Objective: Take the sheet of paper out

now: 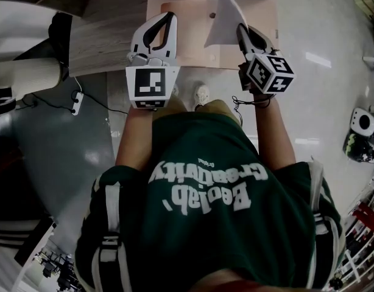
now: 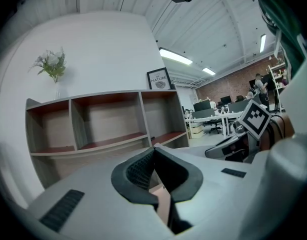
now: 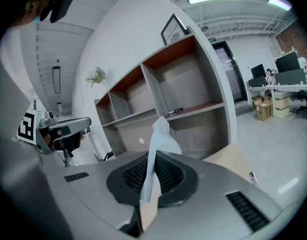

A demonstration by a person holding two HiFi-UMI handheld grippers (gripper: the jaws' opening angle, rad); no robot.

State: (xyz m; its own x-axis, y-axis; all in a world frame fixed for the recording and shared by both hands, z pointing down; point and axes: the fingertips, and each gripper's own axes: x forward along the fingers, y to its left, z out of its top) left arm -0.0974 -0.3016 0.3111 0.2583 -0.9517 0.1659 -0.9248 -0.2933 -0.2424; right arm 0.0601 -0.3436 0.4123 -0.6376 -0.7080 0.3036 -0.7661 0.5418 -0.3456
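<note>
- The right tool [image 1: 242,30] [image 3: 151,178] pinches the sheet of paper [image 1: 223,14] [image 3: 159,134] by its lower edge, holding it upright and lifted off the tan folder [image 1: 193,53] on the table [image 1: 108,32], probably so it comes away cleanly.
- The left tool [image 1: 169,18] [image 2: 154,155] is pressed together and empty, over the folder's left side.
- Open shelves [image 3: 193,89] stand ahead, and nothing seems to block the paper.

- Sheet of paper [image 1: 222,18]: top corner cut off by the head view's upper edge. Its lower end is hidden inside the closed jaws of the right gripper [image 1: 243,32].
- Tan board [image 1: 190,47]: partly covered by the paper, the right gripper and the left gripper [image 1: 167,18].
- Thin dark item [image 3: 175,111] on a shelf [image 3: 203,106]: too small to identify.
- Framed picture [image 2: 159,79]: small print under its heading illegible.
- People [image 2: 258,81] at the room's far end: too small to make out.
- White round device [image 1: 362,123] near the head view's right edge: kind unclear.
</note>
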